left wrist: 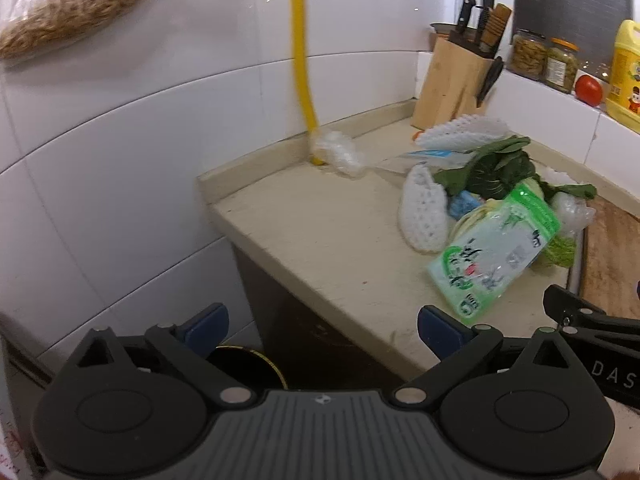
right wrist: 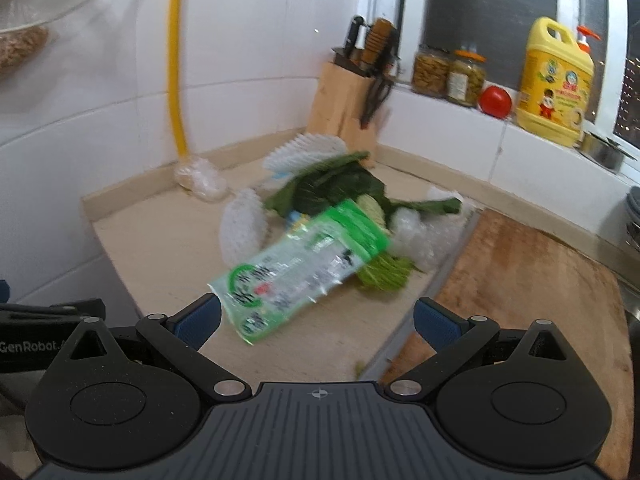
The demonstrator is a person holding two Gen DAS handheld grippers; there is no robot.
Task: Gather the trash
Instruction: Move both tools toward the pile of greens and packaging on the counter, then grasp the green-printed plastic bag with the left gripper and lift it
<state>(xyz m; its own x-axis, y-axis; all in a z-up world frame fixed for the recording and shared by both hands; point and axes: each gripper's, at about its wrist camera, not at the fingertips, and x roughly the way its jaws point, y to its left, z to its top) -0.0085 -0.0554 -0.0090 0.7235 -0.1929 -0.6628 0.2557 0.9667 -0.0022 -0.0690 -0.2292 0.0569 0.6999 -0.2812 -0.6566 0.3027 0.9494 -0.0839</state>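
Both grippers — left gripper (left wrist: 323,326), right gripper (right wrist: 316,317) — hold jaws open, empty. Green packet (right wrist: 299,264) tops the trash pile mid-frame on the tabletop (left wrist: 320,232); grabbing carelessly could scatter leaves (right wrist: 332,188).

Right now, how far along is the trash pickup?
Nothing looks collected yet. Both grippers, left gripper and right gripper, have jaws open and empty, short of the pile. Still on the countertop: green-and-white plastic package, white foam fruit nets, leafy vegetable scraps, crumpled clear plastic. No bin visible.
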